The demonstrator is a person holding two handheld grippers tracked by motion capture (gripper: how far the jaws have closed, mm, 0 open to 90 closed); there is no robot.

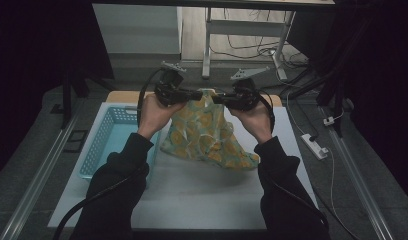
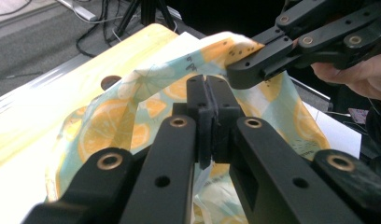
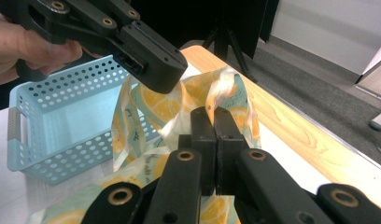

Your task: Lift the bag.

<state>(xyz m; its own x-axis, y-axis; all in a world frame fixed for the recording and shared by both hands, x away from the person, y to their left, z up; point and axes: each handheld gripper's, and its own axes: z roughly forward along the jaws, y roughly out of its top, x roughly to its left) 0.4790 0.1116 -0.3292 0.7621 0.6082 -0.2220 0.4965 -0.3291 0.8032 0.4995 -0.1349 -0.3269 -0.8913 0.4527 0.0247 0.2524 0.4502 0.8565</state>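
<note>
The white table top (image 1: 192, 195) fills the middle of the high view, with the pale blue perforated basket (image 1: 109, 140) at its left and the lemon-print cloth (image 1: 207, 137) hanging in the centre, its lower edge resting on the table. The left gripper (image 1: 196, 94) and right gripper (image 1: 218, 99) each pinch the cloth's top edge, jaws pressed together on the fabric. To do this well, both hands should probably keep level and apart, so the cloth stays taut.
</note>
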